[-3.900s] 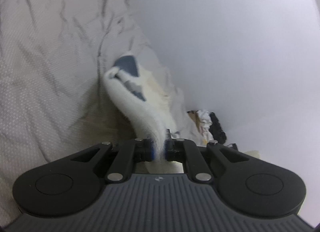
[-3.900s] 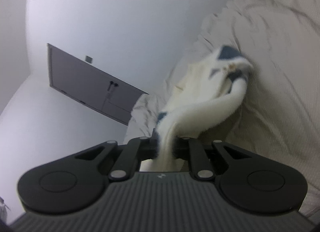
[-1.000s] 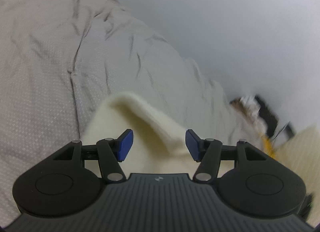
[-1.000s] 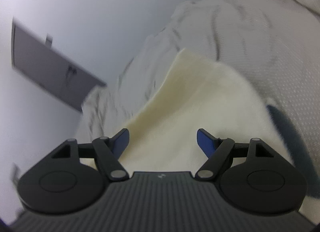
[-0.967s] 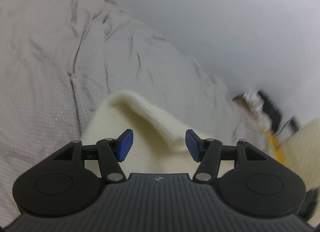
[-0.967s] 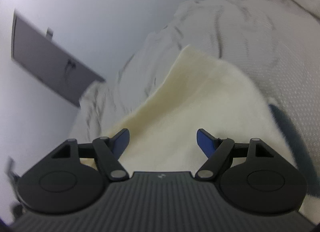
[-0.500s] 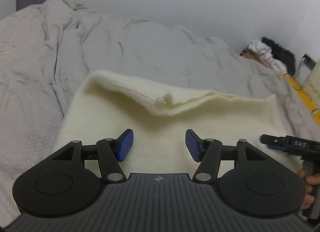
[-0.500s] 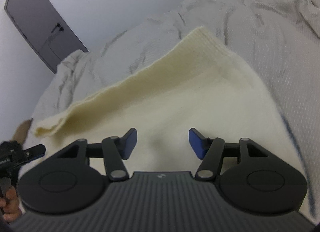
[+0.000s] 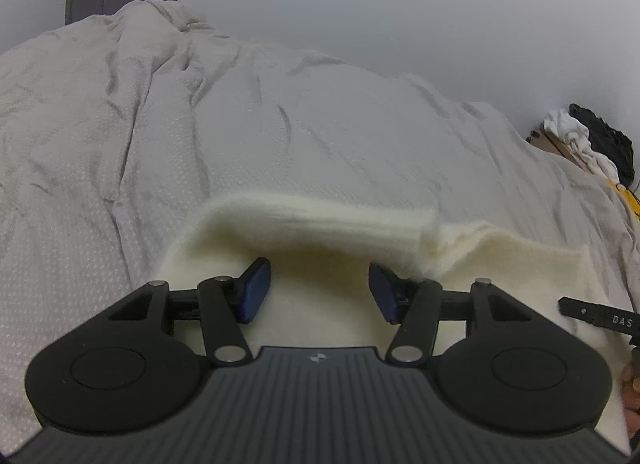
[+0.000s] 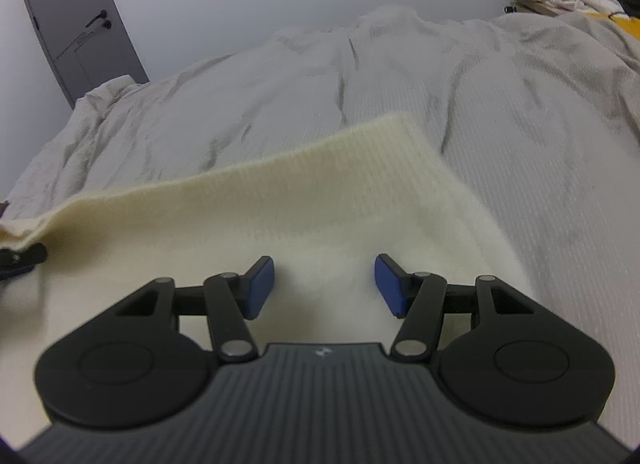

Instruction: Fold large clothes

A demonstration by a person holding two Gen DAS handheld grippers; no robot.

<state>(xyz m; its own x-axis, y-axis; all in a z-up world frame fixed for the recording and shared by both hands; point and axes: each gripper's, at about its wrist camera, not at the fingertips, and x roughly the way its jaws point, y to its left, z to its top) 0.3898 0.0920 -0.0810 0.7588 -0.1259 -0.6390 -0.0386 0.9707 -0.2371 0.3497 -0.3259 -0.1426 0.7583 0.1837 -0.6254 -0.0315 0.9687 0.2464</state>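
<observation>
While a rumpled grey bedspread [image 9: 280, 136] is covering the whole bed and running up to a plain pale wall [image 9: 400, 4], a cream knitted garment [image 10: 320, 200] is lying on it close in front of both tools, its far edge doubled over into a thick soft fold. A grey door [image 10: 76, 24] is standing at the far left of the room, and a heap of white and black clothes [image 9: 588, 140] is sitting beyond the right corner of the bed. The left gripper [image 9: 318, 290] is hanging low over the garment with its blue pads spread apart and nothing pinched between them, the folded edge lying just ahead of the tips. The right gripper [image 10: 324, 286] is likewise sitting over the garment's flat part, jaws spread and gripping nothing, though the gap has been narrowing. The left wrist view is showing the raised, curled fold and, at its right border, part of the other tool and a bit of a hand [image 9: 632, 396]; the right wrist view is showing the door handle, the garment's ribbed weave and far right corner, and a strip of yellow [image 10: 624, 22] by the clothes heap.
</observation>
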